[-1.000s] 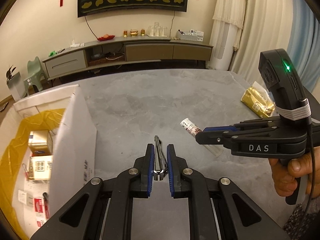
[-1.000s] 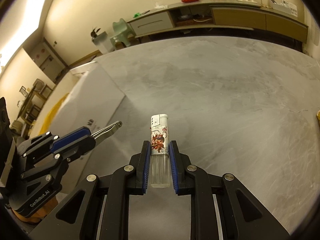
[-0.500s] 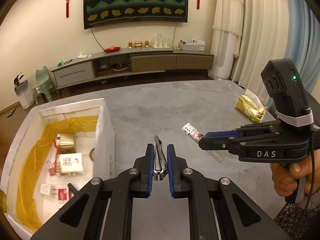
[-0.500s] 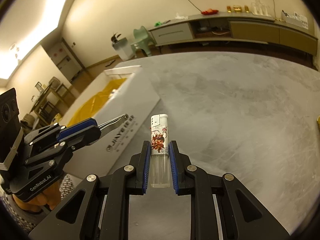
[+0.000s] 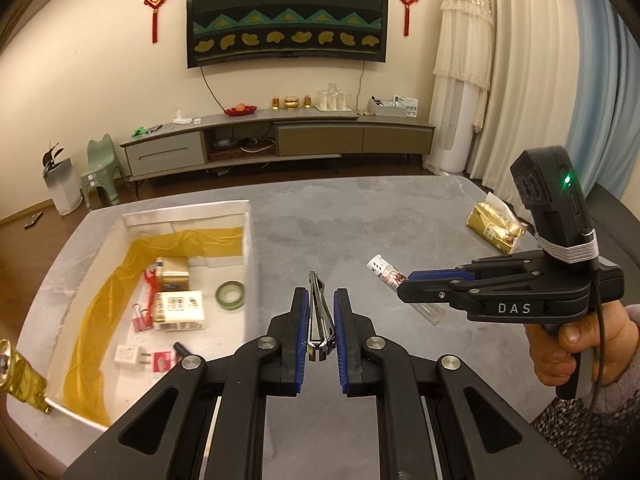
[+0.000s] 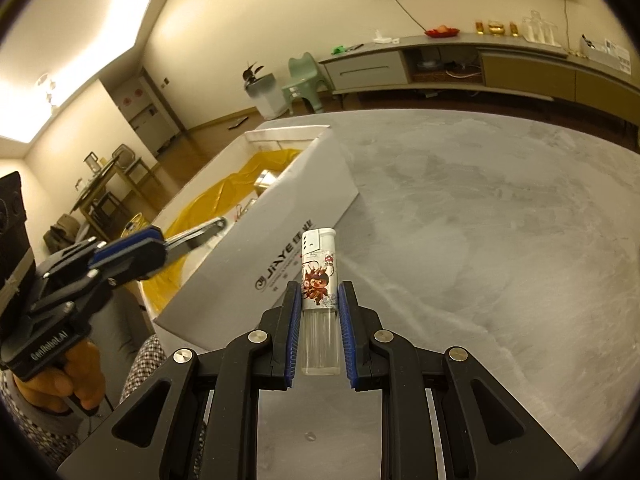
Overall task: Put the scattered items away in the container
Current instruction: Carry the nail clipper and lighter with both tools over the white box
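I have the grey marbled desk (image 5: 360,220) under both views. On its left side sits the white rectangular cardboard box (image 5: 250,248) lined with yellow plastic; in it lie a gold carton, a white printed carton (image 5: 180,310), a green tape roll (image 5: 230,295) and some small red and white bits. Far right on the desk lies a gold foil packet (image 5: 494,227), well apart from the box.

My right tool (image 6: 319,316) is pinching a clear plastic lighter with a white cap and a cartoon print (image 6: 319,280), held upright between the blue pads above the desk, just beside the box's outer wall. My left tool (image 5: 321,326) is clamped on a slim silver metal nail clipper (image 5: 318,312), which points forward, held over the desk just right of the box's near wall.
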